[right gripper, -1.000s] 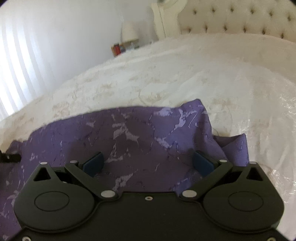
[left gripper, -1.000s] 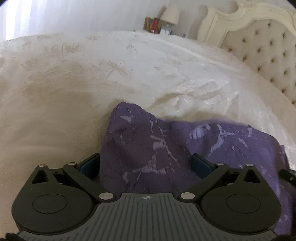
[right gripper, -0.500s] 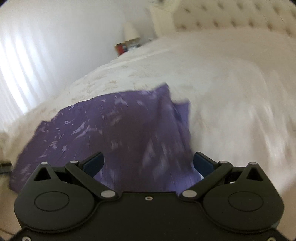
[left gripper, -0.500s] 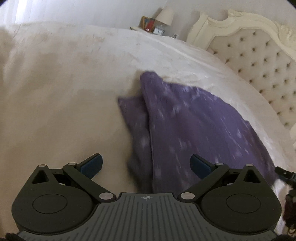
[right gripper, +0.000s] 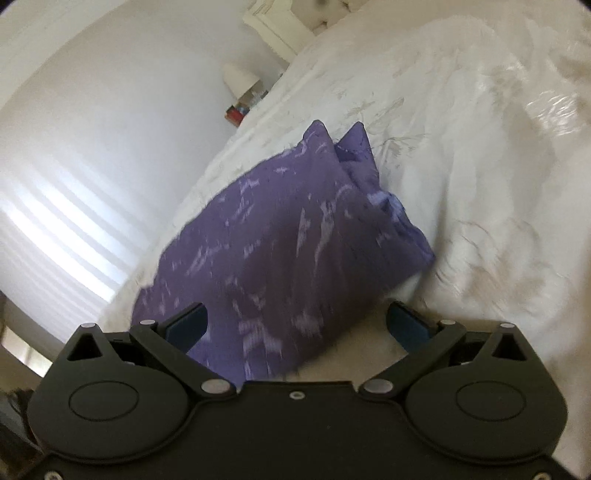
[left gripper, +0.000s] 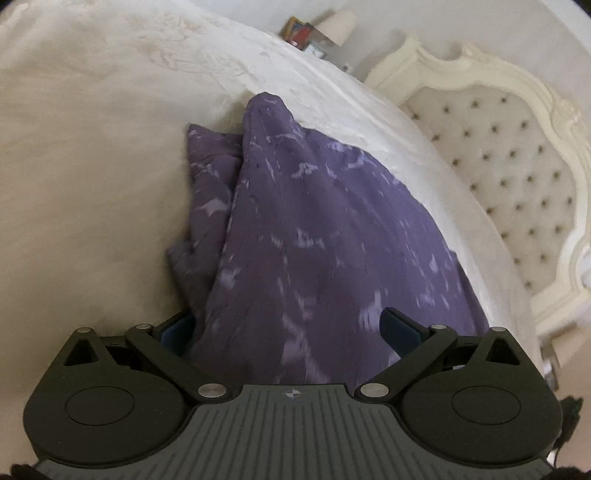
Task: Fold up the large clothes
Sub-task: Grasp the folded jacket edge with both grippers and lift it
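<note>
A purple patterned garment [left gripper: 314, 240] lies folded over on the cream bedspread [left gripper: 92, 166], with a lower layer sticking out at its left. My left gripper [left gripper: 288, 332] is open, its blue fingertips [left gripper: 400, 328] spread either side of the garment's near end. In the right wrist view the same garment [right gripper: 277, 240] runs away from me across the bed. My right gripper [right gripper: 299, 321] is open over the garment's near edge. Neither gripper holds cloth.
A tufted cream headboard [left gripper: 517, 166] stands at the right in the left wrist view. A nightstand with a lamp [left gripper: 340, 22] and small items is beyond the bed. A curtained window [right gripper: 55, 221] is at the left in the right wrist view.
Both grippers have swung around and lifted back from the garment. The garment now shows as a longer folded shape with two layers, farther from the fingers.
</note>
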A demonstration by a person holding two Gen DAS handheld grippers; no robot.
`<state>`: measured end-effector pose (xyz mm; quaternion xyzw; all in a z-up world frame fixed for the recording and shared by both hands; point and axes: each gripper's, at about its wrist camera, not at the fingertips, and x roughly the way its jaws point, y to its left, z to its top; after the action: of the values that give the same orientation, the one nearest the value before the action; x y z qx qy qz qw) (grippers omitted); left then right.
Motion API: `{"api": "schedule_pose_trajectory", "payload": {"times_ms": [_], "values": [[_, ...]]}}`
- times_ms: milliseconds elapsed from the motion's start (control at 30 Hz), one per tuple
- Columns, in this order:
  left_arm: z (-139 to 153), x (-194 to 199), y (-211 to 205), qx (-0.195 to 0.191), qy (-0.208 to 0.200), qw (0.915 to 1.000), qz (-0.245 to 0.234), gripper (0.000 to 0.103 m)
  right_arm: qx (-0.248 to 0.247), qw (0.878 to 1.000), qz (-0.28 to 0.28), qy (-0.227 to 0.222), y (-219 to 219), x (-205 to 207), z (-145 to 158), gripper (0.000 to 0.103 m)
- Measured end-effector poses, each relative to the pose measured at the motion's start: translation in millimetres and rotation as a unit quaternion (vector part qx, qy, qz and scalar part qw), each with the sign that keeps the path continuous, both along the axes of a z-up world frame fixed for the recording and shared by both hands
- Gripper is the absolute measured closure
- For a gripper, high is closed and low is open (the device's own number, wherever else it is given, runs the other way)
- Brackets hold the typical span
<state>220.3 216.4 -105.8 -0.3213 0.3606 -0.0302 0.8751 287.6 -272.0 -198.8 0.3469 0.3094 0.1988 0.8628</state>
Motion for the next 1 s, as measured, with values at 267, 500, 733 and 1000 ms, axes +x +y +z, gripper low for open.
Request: {"api": "schedule_pose_trajectory", "payload": {"times_ms": [267,500,733,1000], "values": [[-1,28,-3,-0.018,0.016,0.9982,0.055,0.001,0.035,0.999,-0.015,0.001,5,39,-8,0.006],[5,16,-2,-0.022,-0.018,0.9982,0.053,0.078,-0.013,1.0,-0.015,0.013,16,30,5,0.065],[34,-25,3,-0.021,-0.012,0.9996,0.012,0.08,-0.036,0.999,-0.001,0.022,12,-31,35,0.069],[30,-99,9,-0.006,0.029,0.999,-0.034,0.076,-0.013,0.993,0.016,0.116,-3,-136,27,0.062]]}}
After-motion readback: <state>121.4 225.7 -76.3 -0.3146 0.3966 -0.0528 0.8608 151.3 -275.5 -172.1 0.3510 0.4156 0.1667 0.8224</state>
